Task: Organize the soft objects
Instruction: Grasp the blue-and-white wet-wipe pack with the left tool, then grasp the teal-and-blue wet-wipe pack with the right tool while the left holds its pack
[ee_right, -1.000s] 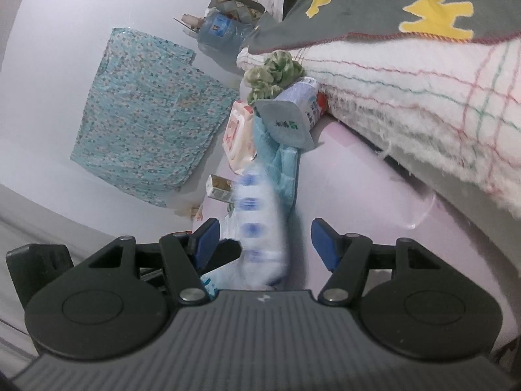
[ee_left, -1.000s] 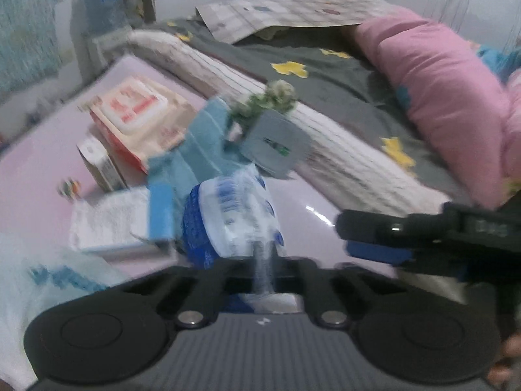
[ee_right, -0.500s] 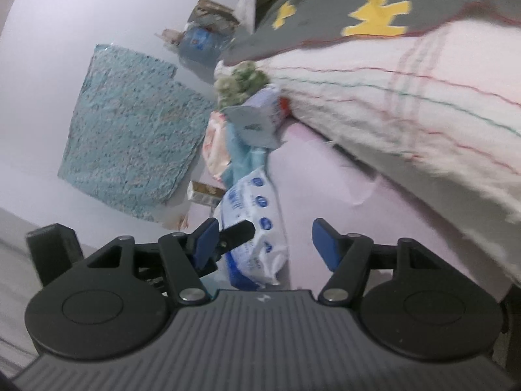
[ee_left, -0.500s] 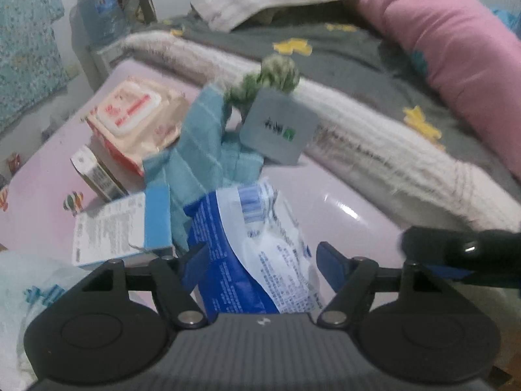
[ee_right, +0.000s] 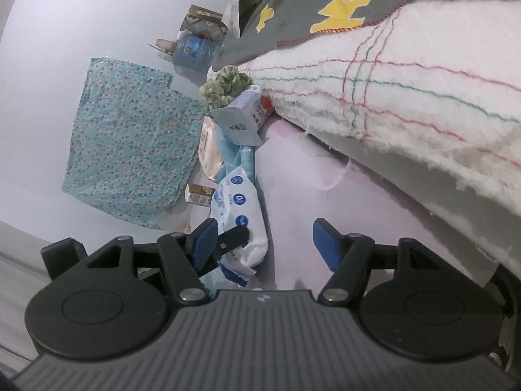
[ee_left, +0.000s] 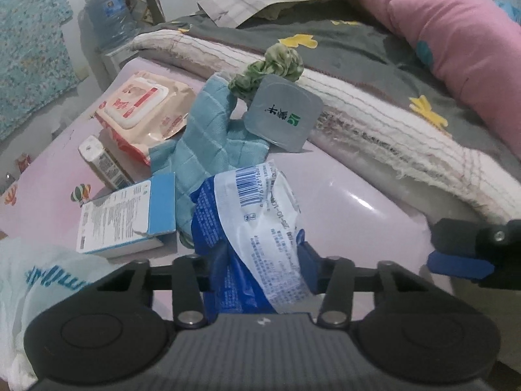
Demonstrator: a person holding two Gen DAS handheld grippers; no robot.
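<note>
Left gripper [ee_left: 260, 262] is right down on the pink table [ee_left: 351, 215], and its two blue-padded fingers are pinched in tight on the blue-and-white tissue pack [ee_left: 250, 228]. The plastic is crumpled between them, and the pack's barcode end is sticking up and away from the claw.

Over on the right, the right gripper [ee_right: 263, 242] is spread wide with nothing between its fingers. It sits just beside that same pack, and its left fingertip overlaps the other claw's dark finger in the right wrist view. Ahead of it runs a bare lane of pink tabletop, bounded on the right by the frayed edge of the white plaid blanket [ee_right: 407, 97], which overhangs the table edge.

Just left of the pack lies the blue-and-white box [ee_left: 125, 220], flat, one corner tight against the pack. A pale plastic bag [ee_left: 39, 280] crowds the near left corner.

Behind the pack the teal cloth [ee_left: 208, 143] is bunched up and touches it. A small carton [ee_left: 104, 163] lies to the cloth's left, with the peach wet-wipes packet [ee_left: 143, 110] beyond that. The grey square packet [ee_left: 283, 114] leans tilted against the cloth's far side, and the green scrunchie [ee_left: 273, 65] sits right behind it at the blanket's edge.

Further back come the grey bedspread [ee_left: 358, 45] with yellow shapes, the pink pillow [ee_left: 456, 42], and a blue water jug [ee_left: 110, 16] by the wall.
</note>
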